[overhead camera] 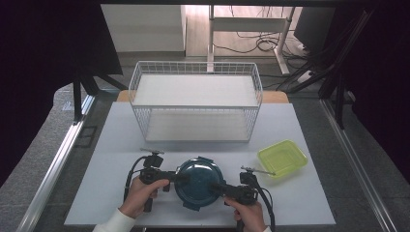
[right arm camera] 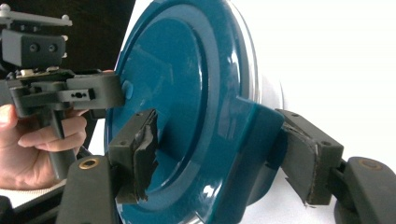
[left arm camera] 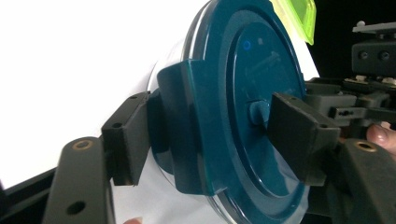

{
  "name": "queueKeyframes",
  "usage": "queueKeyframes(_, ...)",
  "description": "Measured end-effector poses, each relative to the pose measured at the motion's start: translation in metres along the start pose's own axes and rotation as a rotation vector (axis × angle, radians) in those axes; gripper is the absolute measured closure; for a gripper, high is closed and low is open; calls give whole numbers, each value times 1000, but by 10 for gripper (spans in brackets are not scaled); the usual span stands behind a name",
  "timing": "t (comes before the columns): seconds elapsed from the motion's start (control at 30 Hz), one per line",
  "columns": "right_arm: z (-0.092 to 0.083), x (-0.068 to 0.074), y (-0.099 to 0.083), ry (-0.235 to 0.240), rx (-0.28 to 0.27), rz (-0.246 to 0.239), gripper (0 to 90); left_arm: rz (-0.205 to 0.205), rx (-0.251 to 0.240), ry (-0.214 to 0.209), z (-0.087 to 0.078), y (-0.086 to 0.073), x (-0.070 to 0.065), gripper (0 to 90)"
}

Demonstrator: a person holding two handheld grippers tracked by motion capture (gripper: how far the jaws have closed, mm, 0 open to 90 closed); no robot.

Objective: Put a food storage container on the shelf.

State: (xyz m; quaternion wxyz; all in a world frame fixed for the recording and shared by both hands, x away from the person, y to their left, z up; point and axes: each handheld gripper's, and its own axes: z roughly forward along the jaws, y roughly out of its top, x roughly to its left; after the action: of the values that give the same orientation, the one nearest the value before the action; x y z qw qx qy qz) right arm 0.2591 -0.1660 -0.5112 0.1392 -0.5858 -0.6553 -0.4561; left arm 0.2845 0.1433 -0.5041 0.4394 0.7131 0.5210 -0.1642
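Note:
A round container with a dark teal lid [overhead camera: 198, 181] sits near the front edge of the white table [overhead camera: 121, 140]. My left gripper [overhead camera: 180, 177] comes in from the left; in the left gripper view [left arm camera: 210, 140] one pad [left arm camera: 128, 140] rests against the lid's side clip [left arm camera: 182, 126] and the other lies on the lid's top [left arm camera: 252, 70]. My right gripper [overhead camera: 217, 187] comes in from the right. In the right gripper view [right arm camera: 222, 158] its pads bracket the opposite clip [right arm camera: 252, 144] and the lid's top [right arm camera: 163, 70], touching both.
A white wire basket [overhead camera: 196, 104] with two levels stands at the back middle of the table. A yellow-green plastic container [overhead camera: 283, 158] lies to the right of the teal lid. Both hands sit at the table's front edge.

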Motion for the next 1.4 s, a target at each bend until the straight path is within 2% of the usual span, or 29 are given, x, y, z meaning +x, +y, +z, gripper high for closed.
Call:
queueKeyframes(0.2, -1, 2, 0, 3, -1, -18, 326, -2, -22, 25, -5, -1, -8, 369)
queueKeyframes(0.6, -3, 5, 3, 6, -8, -35, 338, 67, -31, 52, -9, -3, -19, 378)
queueKeyframes(0.77, -7, 7, 5, -3, -21, -53, 337, 70, -39, 49, -9, -4, -23, 378)
queueKeyframes(0.93, -10, 10, 7, 2, -25, -71, 337, 90, -48, 53, -13, -3, -26, 379)
queueKeyframes(1.4, -9, 20, 17, 0, -26, -120, 334, 115, -71, 60, -21, 0, -28, 380)
